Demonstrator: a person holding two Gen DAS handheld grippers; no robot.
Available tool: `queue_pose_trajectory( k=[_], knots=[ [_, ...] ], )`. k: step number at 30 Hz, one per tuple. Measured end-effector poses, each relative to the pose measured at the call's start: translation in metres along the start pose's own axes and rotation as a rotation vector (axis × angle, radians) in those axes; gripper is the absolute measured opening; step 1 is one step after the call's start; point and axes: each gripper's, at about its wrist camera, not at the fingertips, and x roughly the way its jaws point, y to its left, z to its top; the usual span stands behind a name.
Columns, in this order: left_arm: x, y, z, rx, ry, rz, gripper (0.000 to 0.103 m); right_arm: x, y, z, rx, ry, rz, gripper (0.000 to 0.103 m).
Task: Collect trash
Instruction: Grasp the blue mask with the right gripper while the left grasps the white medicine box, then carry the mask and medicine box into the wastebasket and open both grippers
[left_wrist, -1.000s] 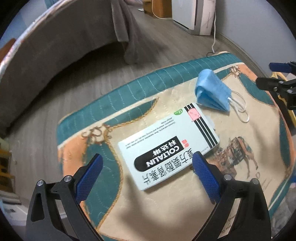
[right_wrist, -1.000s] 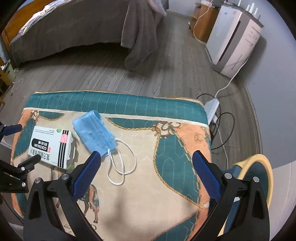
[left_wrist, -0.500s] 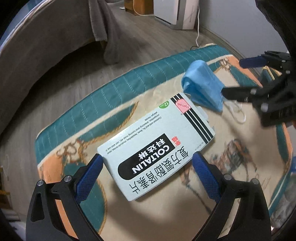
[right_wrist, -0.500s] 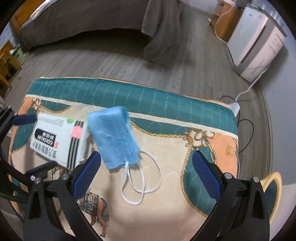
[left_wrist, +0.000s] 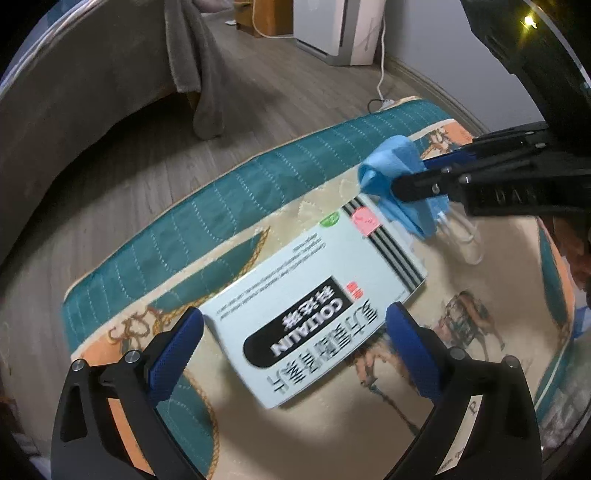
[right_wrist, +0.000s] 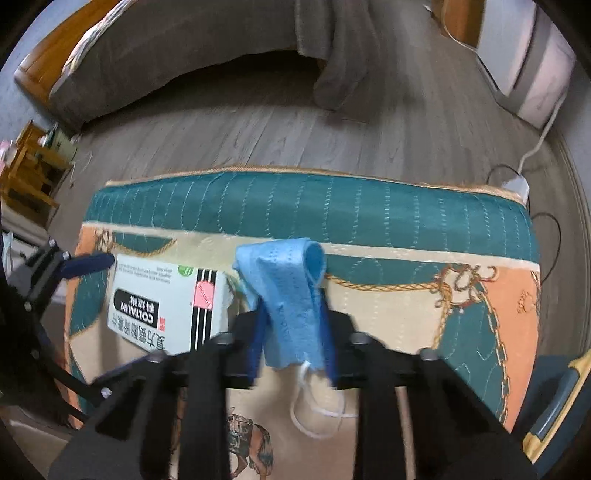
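On the patterned worktop (left_wrist: 236, 218) we see our left tongs (left_wrist: 295, 332) spread wide, straddling the near end of the medicine box (left_wrist: 317, 295) marked "COLTALIN", not pressing it. To its right, just beside the box, our right tongs (right_wrist: 291, 332) are closing, pinching the blue face mask (right_wrist: 291, 295). A second ago those tongs stood wide above the mask, which lay flat.

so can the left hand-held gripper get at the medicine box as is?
Probably yes. The left hand-held gripper is open, its fingers straddling the near end of the box, with nothing lying on it; the mask sits beyond its far end.
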Motion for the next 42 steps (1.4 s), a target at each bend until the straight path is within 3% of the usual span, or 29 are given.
queue_pose_trajectory(
  k=[6,11,17,23,30,35,42],
  knots=[
    [0.007,-0.025,0.014,0.125,-0.017,-0.008,0.098,-0.018,-0.031,-0.006,0.104,0.039,-0.054,0.016],
    [0.022,-0.031,0.017,0.264,-0.006,0.018,0.098,-0.042,-0.043,-0.02,0.127,0.036,-0.05,0.016],
    [0.038,-0.016,0.023,0.205,0.03,-0.028,0.099,-0.054,-0.039,-0.03,0.086,0.021,-0.047,0.016],
    [0.04,-0.016,0.023,0.167,0.063,-0.014,0.098,-0.058,-0.035,-0.035,0.061,0.022,-0.054,0.016],
    [0.031,-0.018,0.02,0.159,0.08,0.042,0.083,-0.066,-0.033,-0.048,0.04,0.005,-0.08,0.016],
    [0.014,-0.024,0.016,0.161,0.061,0.108,0.078,-0.082,-0.035,-0.058,0.046,-0.03,-0.094,0.016],
    [-0.024,-0.052,0.025,0.187,-0.023,0.136,0.077,-0.111,-0.039,-0.075,0.046,-0.079,-0.112,0.016]
  ],
)
